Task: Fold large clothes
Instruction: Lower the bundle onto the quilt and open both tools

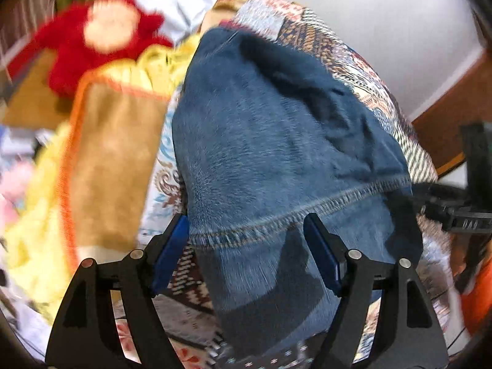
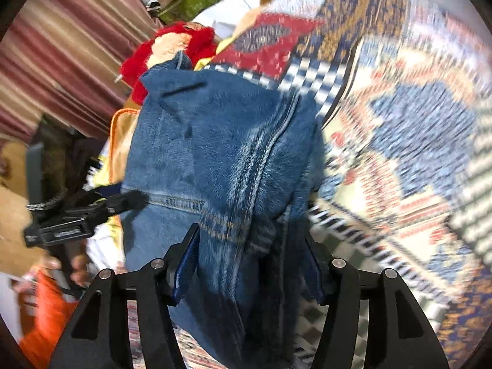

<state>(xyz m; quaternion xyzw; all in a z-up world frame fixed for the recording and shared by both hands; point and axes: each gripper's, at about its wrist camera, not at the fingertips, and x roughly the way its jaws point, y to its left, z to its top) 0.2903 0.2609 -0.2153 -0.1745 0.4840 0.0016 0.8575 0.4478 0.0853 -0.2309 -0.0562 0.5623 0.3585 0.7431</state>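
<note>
Both wrist views are motion-blurred; the details below are the ones we can read.

Left wrist view: our left gripper (image 1: 246,240) has its jaws spread wide, with the hem edge of the denim jeans (image 1: 276,141) lying between the blue pads (image 1: 172,246). The fabric passes between the fingers, but there is a visible gap on the left side, so we cannot tell whether the pads are actually pinching the denim. The stitched hem runs across the frame just ahead of the fingertips. The jeans lie on a patterned bedspread (image 1: 307,27). To the left of the jeans sits a brown cushion with orange trim (image 1: 113,160), with yellow cloth (image 1: 30,230) around it. A red plush toy (image 1: 101,37) is further back on the left. The right gripper's black body shows at the right edge.

Right wrist view: our right gripper (image 2: 250,261) also has its jaws apart, with bunched denim (image 2: 215,141) filling the space between them. A thick seam runs up from the fingers. Whether the pads are biting the fabric we cannot tell. The left gripper (image 2: 92,209) touches the jeans' hem from the left. The bedspread (image 2: 399,123) covers the right half. A striped curtain (image 2: 61,46) hangs at upper left.
</note>
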